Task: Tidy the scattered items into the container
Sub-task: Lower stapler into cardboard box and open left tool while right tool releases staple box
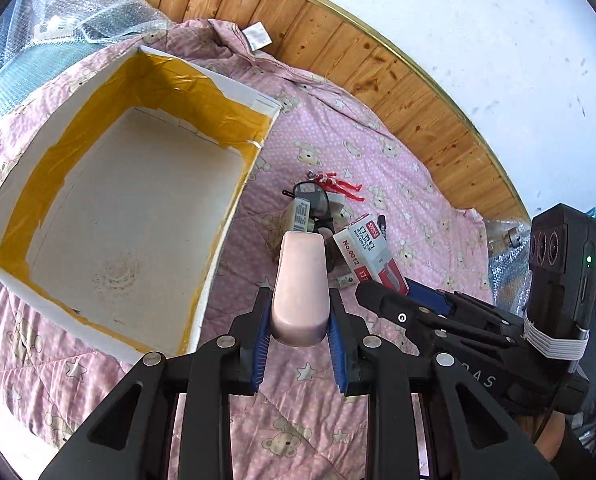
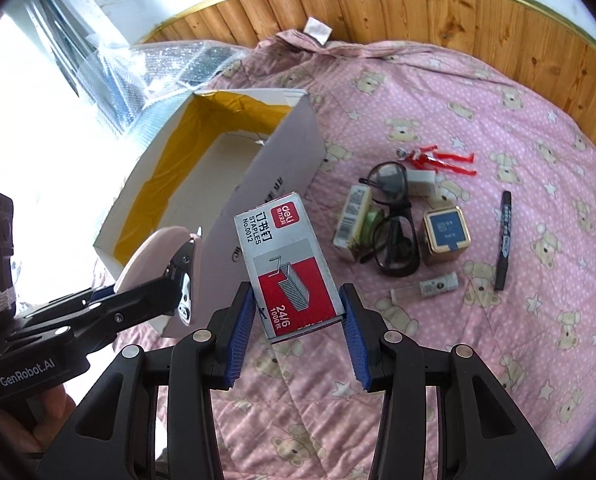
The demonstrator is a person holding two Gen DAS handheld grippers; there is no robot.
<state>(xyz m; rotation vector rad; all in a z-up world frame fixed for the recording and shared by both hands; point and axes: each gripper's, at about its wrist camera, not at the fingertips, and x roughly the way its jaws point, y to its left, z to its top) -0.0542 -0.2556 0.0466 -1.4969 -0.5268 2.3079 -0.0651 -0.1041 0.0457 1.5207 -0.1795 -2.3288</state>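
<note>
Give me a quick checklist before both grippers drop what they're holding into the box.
1. Left gripper shut on the pink case: ok.
2. Right gripper shut on the staples box: ok.
3. Box open, with bare floor for both items: ok.
4. Pink case over the opening: not ok, it is beside the near wall.
5. Staples box over the opening: not ok, outside the wall.
6. Grippers apart from each other: cannot tell.
</note>
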